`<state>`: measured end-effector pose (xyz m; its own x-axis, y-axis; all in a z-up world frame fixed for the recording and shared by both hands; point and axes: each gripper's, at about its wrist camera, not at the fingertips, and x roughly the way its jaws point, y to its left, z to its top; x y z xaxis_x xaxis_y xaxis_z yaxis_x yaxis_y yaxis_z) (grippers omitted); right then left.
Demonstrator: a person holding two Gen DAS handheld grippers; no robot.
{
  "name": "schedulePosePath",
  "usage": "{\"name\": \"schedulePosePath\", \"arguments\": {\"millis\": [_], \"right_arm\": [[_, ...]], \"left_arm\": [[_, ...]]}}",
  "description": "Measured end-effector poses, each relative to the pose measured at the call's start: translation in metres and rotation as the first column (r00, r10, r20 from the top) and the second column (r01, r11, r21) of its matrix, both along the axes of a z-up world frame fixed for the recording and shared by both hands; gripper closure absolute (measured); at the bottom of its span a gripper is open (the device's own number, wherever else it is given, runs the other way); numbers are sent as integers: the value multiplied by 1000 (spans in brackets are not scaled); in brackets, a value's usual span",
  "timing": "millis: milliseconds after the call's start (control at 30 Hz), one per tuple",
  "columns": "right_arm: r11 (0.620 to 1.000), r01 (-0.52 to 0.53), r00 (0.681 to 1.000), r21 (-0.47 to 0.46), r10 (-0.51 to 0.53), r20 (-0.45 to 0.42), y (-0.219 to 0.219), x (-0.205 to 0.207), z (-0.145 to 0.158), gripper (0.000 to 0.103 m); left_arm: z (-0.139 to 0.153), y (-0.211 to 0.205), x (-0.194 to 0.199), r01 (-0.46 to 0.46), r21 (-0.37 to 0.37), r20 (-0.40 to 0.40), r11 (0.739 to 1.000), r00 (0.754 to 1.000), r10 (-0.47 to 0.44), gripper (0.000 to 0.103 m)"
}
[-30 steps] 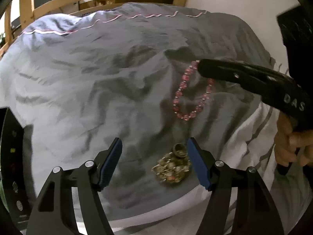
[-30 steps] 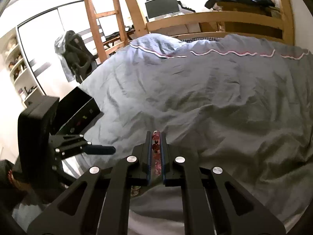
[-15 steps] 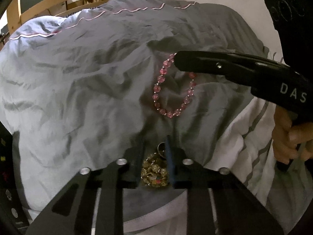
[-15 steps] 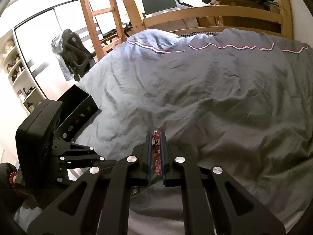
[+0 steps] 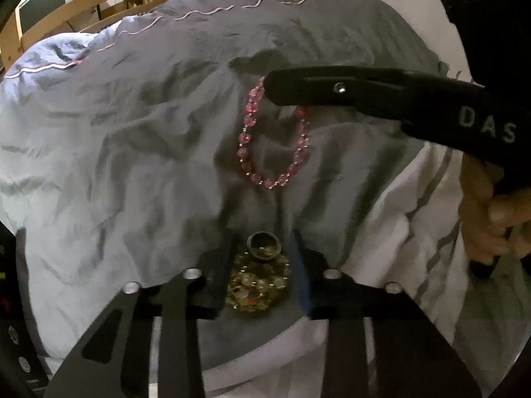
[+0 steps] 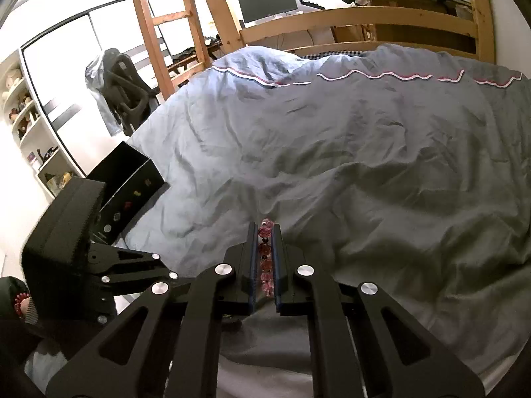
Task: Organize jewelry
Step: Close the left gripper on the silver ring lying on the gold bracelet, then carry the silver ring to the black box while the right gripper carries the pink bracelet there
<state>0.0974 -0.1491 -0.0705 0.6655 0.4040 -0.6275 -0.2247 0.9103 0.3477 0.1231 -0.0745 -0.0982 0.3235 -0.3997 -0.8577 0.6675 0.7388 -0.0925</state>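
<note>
A pink bead bracelet [image 5: 272, 139] hangs from my right gripper [image 5: 275, 86], above the grey duvet [image 5: 132, 132]. In the right wrist view the right gripper [image 6: 265, 232] is shut on the bracelet's beads [image 6: 265, 265]. My left gripper [image 5: 262, 242] has closed around a gold beaded brooch [image 5: 255, 282] with a small ring-like cup [image 5: 264, 245] at its top, at the bed's near edge. The fingers [image 5: 222, 265] stand close on both sides of the brooch; I cannot see the contact.
A black jewelry box [image 6: 129, 189] with small items in its open lid stands at the bed's left side. A wooden bed rail [image 6: 365, 23] and a ladder [image 6: 159, 33] are behind. A striped white sheet [image 5: 415, 232] lies to the right.
My left gripper closed from wide open to narrow around the gold brooch and moved closer to it. The right gripper kept holding the pink bracelet and shifted left.
</note>
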Motion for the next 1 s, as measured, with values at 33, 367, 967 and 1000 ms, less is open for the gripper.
{"name": "schedulePosePath", "arguments": {"millis": [33,367,967,1000], "right_arm": [[1000,0,1000,0,0,-1,0,0,0,94],[1000,2,1000,0,-2,4,0,0,0,94],[999,45,997,-17,-43,68,-1,-19,27,94],[999,46,996,-19,-45,71,-1,-20,29,94]], "left_arm": [[1,1,1,-1,-8,-3,1000,1000,1,79],[19,12,5,-47,-61,33,997,998,49,83],[52,27,9,-141,-64,113,988,983,148,83],[55,29,8,-143,-67,117,988,982,150,83]]}}
